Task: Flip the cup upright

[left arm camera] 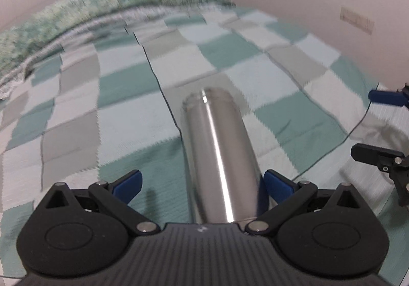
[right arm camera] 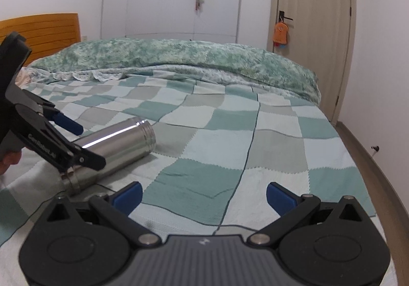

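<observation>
From the left wrist, the left gripper point(left arm camera: 202, 185) is spreading its jaws wide, the steel cup point(left arm camera: 217, 158) lying between them on the bedspread point(left arm camera: 127, 112), against the right-hand pad. From the right wrist, the right gripper point(right arm camera: 203, 196) is hanging open over bare bedspread point(right arm camera: 230, 153), the cup point(right arm camera: 115, 153) lying well left of its jaws, mouth pointing away.

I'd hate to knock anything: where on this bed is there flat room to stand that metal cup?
The checked blanket lies bare between the cup and the bed's right edge. It is crowded at the left tongs and the rumpled duvet.
</observation>
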Demonstrator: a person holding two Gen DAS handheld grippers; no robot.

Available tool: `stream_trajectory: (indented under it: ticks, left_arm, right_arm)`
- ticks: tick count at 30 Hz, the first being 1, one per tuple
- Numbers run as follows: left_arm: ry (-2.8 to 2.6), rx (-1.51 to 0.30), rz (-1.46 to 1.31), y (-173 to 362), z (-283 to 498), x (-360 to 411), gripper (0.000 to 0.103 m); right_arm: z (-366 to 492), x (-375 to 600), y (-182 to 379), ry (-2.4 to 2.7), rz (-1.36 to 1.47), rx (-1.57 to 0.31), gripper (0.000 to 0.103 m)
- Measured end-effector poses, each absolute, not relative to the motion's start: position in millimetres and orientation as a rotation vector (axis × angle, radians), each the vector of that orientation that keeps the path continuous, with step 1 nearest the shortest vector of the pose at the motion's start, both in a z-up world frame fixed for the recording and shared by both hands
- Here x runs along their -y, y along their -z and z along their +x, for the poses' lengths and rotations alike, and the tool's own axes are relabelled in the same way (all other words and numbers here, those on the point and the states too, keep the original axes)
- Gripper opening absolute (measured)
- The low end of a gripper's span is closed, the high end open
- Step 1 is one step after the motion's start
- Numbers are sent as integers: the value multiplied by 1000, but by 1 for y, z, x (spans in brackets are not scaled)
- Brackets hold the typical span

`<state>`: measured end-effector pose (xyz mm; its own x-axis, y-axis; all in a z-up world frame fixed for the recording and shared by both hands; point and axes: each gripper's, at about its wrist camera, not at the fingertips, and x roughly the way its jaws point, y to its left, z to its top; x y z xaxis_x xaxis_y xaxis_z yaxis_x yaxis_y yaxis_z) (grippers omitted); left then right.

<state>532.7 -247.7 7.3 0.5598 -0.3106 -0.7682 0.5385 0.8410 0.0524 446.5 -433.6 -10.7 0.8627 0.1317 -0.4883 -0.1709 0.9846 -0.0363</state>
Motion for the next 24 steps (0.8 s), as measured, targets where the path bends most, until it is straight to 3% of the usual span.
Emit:
stream_trajectory:
  ticks: [1, 2, 10, 24]
  left_arm:
    - [516, -882, 298, -3, 537, 250, 92]
    - [538, -921, 273, 1, 540, 251, 63]
    - [557, -936, 277, -8, 521, 251, 63]
    - [608, -859, 226, -66, 392, 223, 63]
  right_arm:
    - [447, 431, 12, -159, -83, -509, 103]
    - [448, 429, 12, -157, -86, -513, 103]
    - [441, 425, 7, -159, -64, -520, 103]
    - [335, 408, -39, -189, 65, -464, 103]
